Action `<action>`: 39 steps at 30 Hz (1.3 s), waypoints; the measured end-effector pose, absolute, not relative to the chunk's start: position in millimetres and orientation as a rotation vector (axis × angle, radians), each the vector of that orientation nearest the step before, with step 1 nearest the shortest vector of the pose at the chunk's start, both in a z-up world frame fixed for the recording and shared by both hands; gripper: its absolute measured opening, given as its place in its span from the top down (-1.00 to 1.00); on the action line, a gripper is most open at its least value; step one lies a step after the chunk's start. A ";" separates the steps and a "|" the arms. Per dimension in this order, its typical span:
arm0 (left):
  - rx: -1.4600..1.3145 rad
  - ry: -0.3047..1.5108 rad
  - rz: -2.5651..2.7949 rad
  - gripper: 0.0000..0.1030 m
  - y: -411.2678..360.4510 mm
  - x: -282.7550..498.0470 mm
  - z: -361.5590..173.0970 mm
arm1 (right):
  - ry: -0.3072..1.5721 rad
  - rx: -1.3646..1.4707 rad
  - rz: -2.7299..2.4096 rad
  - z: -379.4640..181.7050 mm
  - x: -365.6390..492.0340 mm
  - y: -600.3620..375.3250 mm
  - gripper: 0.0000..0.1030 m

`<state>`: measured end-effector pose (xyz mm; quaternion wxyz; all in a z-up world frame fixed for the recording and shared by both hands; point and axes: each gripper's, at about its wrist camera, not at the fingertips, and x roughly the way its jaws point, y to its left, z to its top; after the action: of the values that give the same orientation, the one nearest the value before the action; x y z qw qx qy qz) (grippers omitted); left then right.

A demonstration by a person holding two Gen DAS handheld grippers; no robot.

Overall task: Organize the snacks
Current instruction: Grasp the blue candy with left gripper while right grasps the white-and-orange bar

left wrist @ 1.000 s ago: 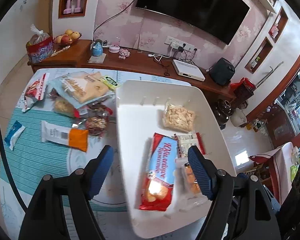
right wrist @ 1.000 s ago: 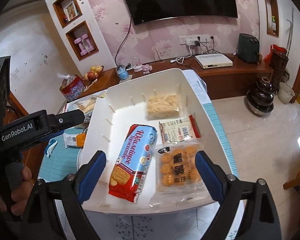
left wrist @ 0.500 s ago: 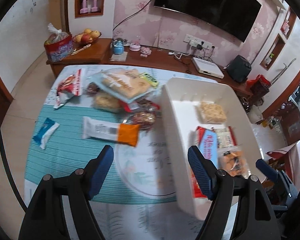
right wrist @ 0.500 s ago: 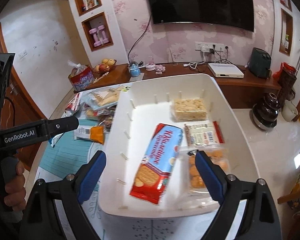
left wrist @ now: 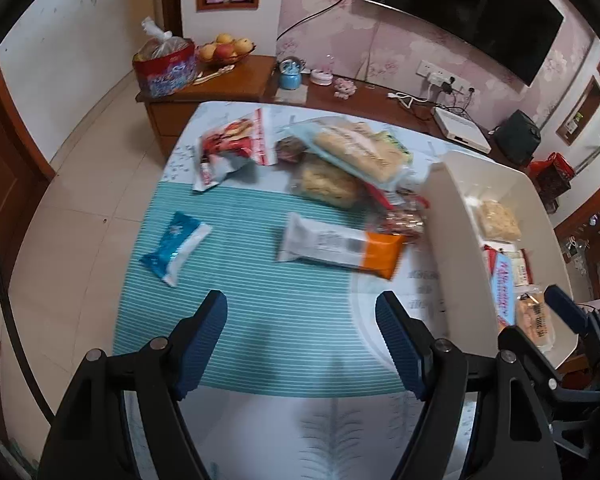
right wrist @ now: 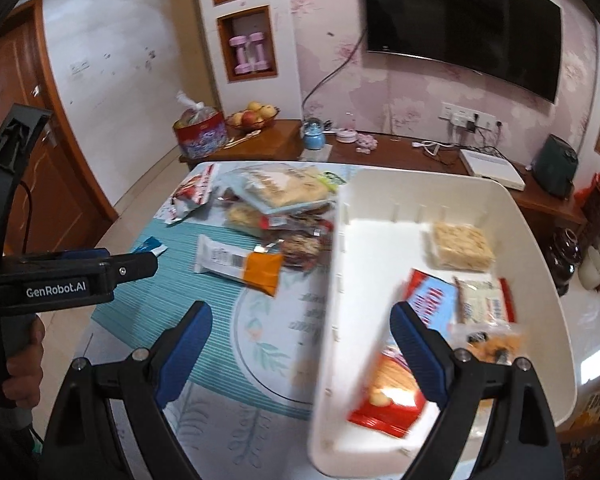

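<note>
A white bin (right wrist: 540, 248) (left wrist: 452, 240) on the table's right side holds a red-and-blue biscuit pack (right wrist: 396, 376), a pale cracker bag (right wrist: 462, 246) and two small packets. Loose snacks lie left of it: a white-and-orange bar (left wrist: 340, 250) (right wrist: 238, 264), a blue-white packet (left wrist: 174, 246), a red-white bag (left wrist: 230, 148) and a heap of clear bags (left wrist: 352, 160). My left gripper (left wrist: 300, 340) hangs open and empty over the striped mat, short of the bar. My right gripper (right wrist: 300, 352) is open and empty, straddling the bin's left wall.
A teal striped mat (left wrist: 260, 320) covers the tablecloth. Behind the table runs a wooden sideboard (right wrist: 400, 152) with a fruit bowl (right wrist: 252, 118), a red bag and a router. A hand (right wrist: 24, 368) grips the left tool's handle. Tiled floor lies left of the table.
Both grippers swung left, away from above the bin. The left now faces the loose snacks on the mat; the right sits over the bin's left wall. Both jaws stayed open.
</note>
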<state>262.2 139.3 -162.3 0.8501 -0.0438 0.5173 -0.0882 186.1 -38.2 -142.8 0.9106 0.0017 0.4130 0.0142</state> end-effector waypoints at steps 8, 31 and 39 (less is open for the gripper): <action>-0.057 1.135 -0.137 -0.50 181.3 288.4 -182.5 | 0.826 -0.119 0.106 -145.0 213.1 13.3 -0.77; -0.010 1.302 -0.050 -0.53 217.5 361.0 -270.2 | 0.952 -0.668 0.101 -229.0 284.3 101.6 -0.59; 0.006 1.289 -0.040 -0.53 213.5 374.6 -285.3 | 1.032 -0.739 0.095 -265.1 302.1 101.3 -0.32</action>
<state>374.6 213.5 -285.3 0.7993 0.0026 0.6006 -0.0188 302.1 101.3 -265.1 0.8042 -0.3451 0.4818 0.0445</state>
